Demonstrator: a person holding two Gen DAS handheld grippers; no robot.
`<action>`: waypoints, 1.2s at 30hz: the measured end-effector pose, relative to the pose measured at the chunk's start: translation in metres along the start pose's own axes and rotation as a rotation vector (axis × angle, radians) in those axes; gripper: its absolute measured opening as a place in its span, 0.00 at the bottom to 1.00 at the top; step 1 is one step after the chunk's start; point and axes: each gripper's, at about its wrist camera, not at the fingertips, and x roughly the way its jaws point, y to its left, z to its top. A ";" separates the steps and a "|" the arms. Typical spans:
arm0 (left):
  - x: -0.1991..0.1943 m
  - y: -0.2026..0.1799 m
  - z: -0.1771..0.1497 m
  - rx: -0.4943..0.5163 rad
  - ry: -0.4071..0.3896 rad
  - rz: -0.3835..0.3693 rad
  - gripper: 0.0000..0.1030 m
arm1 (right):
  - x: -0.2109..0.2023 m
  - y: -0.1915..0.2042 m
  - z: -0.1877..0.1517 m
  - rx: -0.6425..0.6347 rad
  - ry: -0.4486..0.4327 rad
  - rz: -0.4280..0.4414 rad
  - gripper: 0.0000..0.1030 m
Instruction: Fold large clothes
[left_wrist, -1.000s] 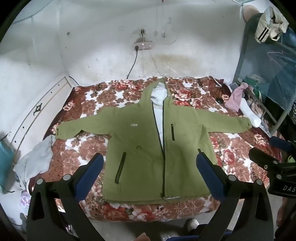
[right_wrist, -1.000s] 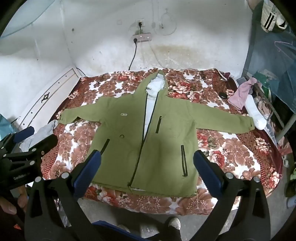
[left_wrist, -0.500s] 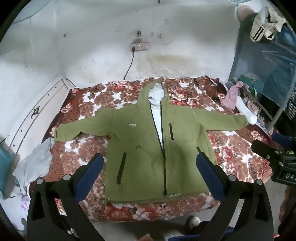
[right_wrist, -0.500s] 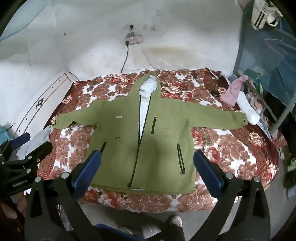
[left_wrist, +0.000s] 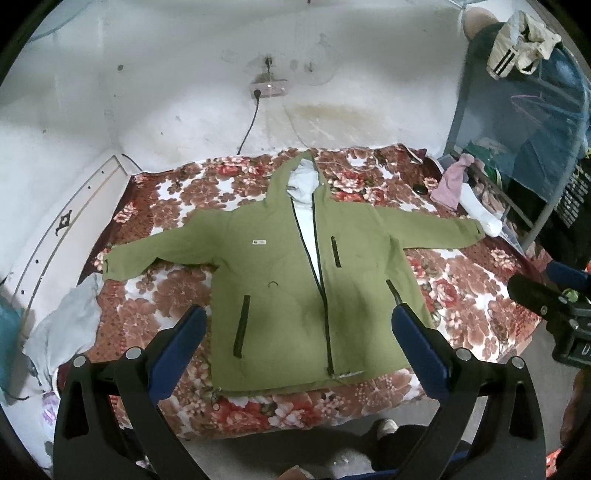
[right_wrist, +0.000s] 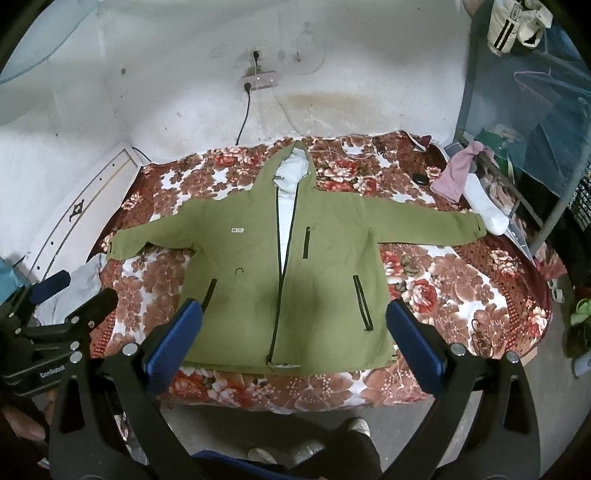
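Note:
An olive-green hooded jacket (left_wrist: 295, 280) (right_wrist: 288, 269) lies flat, front up, on a bed with a floral cover (left_wrist: 155, 295) (right_wrist: 443, 280). Both sleeves are spread out to the sides, and the front opening shows a pale lining. My left gripper (left_wrist: 299, 332) hangs open above the jacket's hem, holding nothing. Likewise open and empty, my right gripper (right_wrist: 293, 328) is held above the hem. Each gripper shows at the edge of the other's view. Neither touches the cloth.
A grey cloth (left_wrist: 62, 332) lies at the bed's left edge. At the right, a pink garment (left_wrist: 450, 181) and a white sock (left_wrist: 484, 218) lie by a metal rack (left_wrist: 517, 122) full of clothes. A cable (left_wrist: 249, 125) hangs from a wall socket. A person's shoes (right_wrist: 354, 428) stand below.
Both grippers have drawn back and up, so the jacket and bed sit smaller and more centred in each view. Both stay open. The jacket has not moved.

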 end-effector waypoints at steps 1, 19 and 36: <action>0.000 0.001 -0.001 -0.003 0.001 -0.002 0.95 | 0.000 0.000 -0.002 -0.002 0.004 0.000 0.96; 0.070 -0.026 0.055 -0.084 0.034 0.132 0.95 | 0.098 -0.045 0.080 -0.068 0.010 0.140 0.96; 0.128 0.052 0.105 -0.163 0.079 0.207 0.95 | 0.175 0.018 0.135 -0.158 0.065 0.182 0.96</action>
